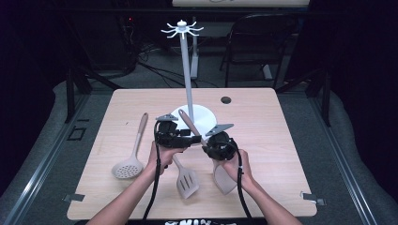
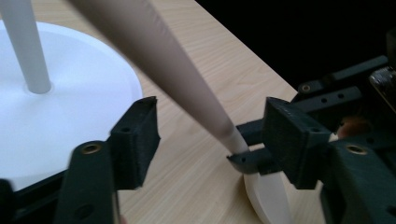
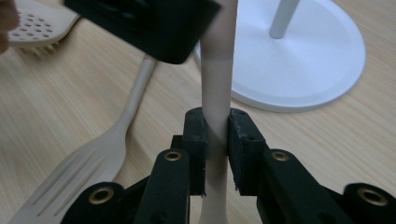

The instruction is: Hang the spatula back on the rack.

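Note:
A beige spatula [image 1: 224, 180] with a tan handle is lifted at a slant, its handle tip pointing up toward the white hook stand [image 1: 187, 65]. My right gripper [image 3: 217, 135] is shut on the spatula's neck [image 3: 215, 93]; in the high view this gripper [image 1: 209, 143] sits right of centre. My left gripper [image 2: 212, 137] is open, its jaws on either side of the spatula handle [image 2: 177, 79] without touching it. From above, the left gripper [image 1: 183, 138] sits just left of the right one.
The stand's round white base [image 1: 206, 117] lies just behind both grippers. A slotted turner [image 1: 187, 180] lies flat between the person's forearms, and a skimmer spoon [image 1: 126, 166] lies at the left. A cable hole [image 1: 226, 100] is behind the stand.

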